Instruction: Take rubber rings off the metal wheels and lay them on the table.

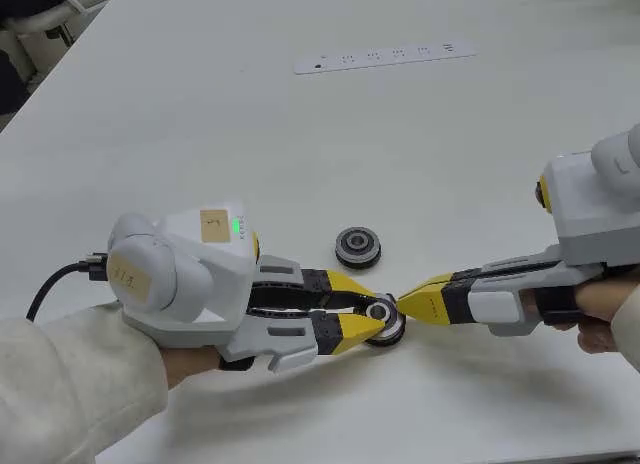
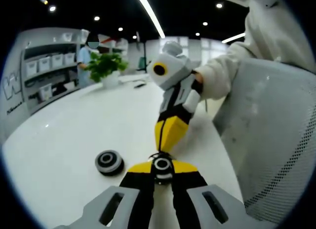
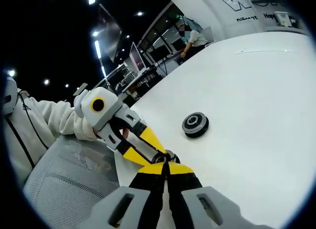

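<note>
Left tool (image 1: pixel 376 315) clamps metal wheel (image 1: pixel 381 311) low over surface (image 1: pixel 300 154). Right tool (image 1: pixel 403 304), jaws narrow, nips rubber ring (image 1: pixel 396 330). Step: peeling. Next: pull ring rightward, lay down. Second wheel (image 1: pixel 357 246) just beyond.

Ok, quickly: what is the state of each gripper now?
Left gripper: shut on a metal wheel.
Right gripper: shut, tips against that wheel.

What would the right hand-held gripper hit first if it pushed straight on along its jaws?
The small metal wheel with black rubber ring, clamped in the left hand-held gripper. The right hand-held gripper's closed tips are already at its rim, probably touching, so there is hardly any free travel.
</note>
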